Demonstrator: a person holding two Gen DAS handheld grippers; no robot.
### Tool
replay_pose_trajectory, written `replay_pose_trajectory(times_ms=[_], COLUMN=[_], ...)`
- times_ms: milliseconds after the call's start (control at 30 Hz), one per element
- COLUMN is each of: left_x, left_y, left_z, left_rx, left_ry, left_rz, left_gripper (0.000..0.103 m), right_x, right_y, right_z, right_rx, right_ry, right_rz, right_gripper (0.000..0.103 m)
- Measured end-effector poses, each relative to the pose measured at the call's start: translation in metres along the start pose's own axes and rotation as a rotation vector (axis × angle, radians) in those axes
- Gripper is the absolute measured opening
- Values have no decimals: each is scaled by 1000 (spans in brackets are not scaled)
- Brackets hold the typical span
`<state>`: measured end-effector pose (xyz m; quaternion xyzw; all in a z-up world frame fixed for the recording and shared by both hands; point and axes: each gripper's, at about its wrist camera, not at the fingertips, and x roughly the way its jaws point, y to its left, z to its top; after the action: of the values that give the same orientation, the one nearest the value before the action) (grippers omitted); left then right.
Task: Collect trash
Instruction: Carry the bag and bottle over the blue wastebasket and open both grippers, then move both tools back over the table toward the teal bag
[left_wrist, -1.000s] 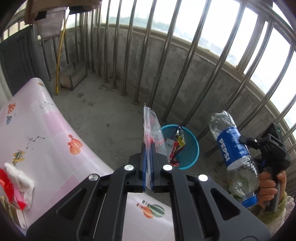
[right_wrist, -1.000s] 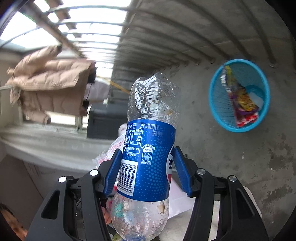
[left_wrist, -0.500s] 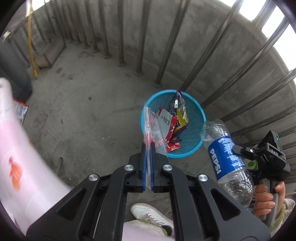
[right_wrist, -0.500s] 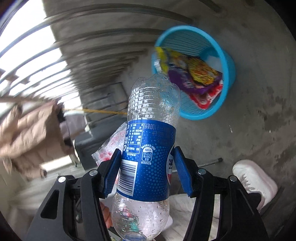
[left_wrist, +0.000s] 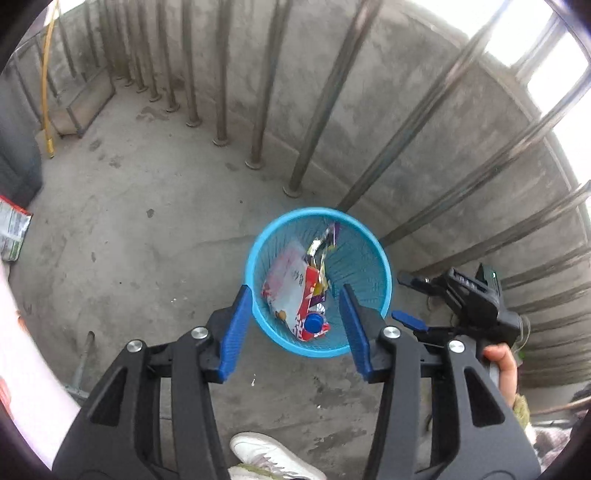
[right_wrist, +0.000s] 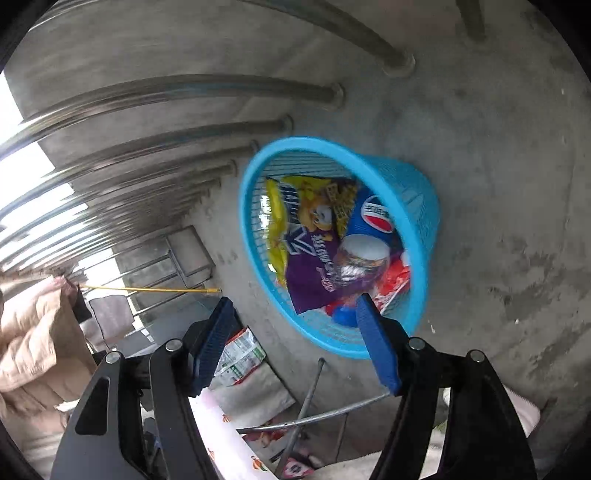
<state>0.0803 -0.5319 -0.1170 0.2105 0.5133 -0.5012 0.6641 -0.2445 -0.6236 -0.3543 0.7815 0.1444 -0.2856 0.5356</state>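
Note:
A blue mesh trash basket (left_wrist: 373, 254) stands on the concrete floor by the railing; it also shows in the right wrist view (right_wrist: 417, 192). Inside lie snack wrappers (right_wrist: 310, 218), a clear plastic wrapper (left_wrist: 288, 280) and a plastic bottle with a blue label (right_wrist: 369, 225) and blue cap (left_wrist: 314, 323). My left gripper (left_wrist: 295, 328) is open and empty right above the basket. My right gripper (right_wrist: 295, 343) is open and empty just beside the basket; it also shows in the left wrist view (left_wrist: 410, 319).
Steel railing bars (left_wrist: 325, 99) and a low concrete wall stand behind the basket. A green-and-white packet (left_wrist: 13, 229) lies on the floor at left. A pink tablecloth edge (left_wrist: 26, 369) is at lower left. A white shoe (left_wrist: 269, 454) is below.
Both grippers have opened. The clear wrapper left my left gripper and the bottle left my right gripper; both now lie in the basket. Both views moved closer over the basket.

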Motion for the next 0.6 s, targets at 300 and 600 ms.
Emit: replay_pose_trajectory(times_ms=[300, 600], left_x=[-88, -165], left_y=[10, 33], left_z=[-31, -62], left_rx=[-28, -56], left_ry=[-160, -253], left_rz=[-20, -48], left_gripper=[61, 75], right_x=[-61, -107], right_y=[42, 108], right_z=[-45, -109], right_rx=[-208, -504], right_ry=[-109, -188], right_rz=[-10, -89], right_gripper=[67, 75])
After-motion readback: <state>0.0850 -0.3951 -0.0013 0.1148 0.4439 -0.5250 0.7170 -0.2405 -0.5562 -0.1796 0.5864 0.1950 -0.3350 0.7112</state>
